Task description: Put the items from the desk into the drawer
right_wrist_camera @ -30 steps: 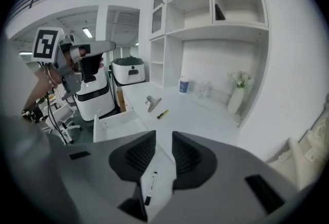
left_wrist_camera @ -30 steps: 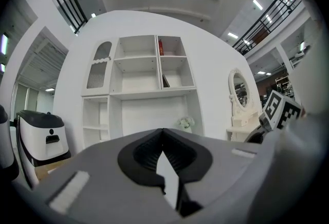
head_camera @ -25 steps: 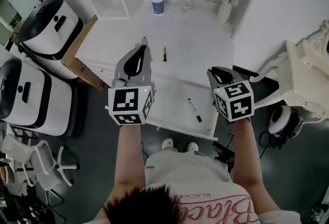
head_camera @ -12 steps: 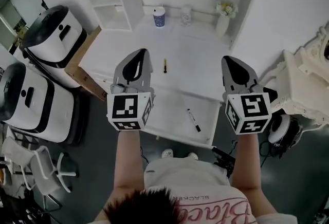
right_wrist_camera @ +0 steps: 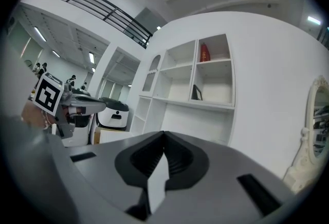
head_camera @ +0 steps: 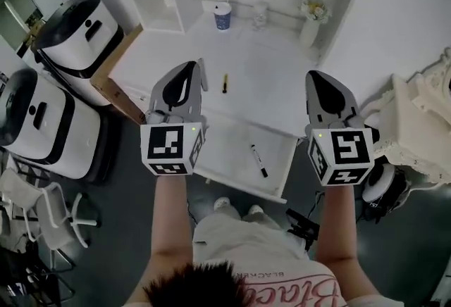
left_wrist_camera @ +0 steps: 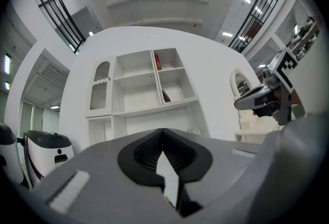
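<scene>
Above the counter, we've got left tongs and right tongs pressed together, empty. The left ones hide part of the drawer, and the yellow-black thing is too tiny to identify.

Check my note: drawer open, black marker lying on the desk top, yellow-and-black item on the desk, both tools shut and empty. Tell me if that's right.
Not quite. The black marker lies inside the open drawer, not on the desk top; the head view shows it. The rest holds: yellow-and-black item on the desk, left tool and right tool shut and empty.
</scene>
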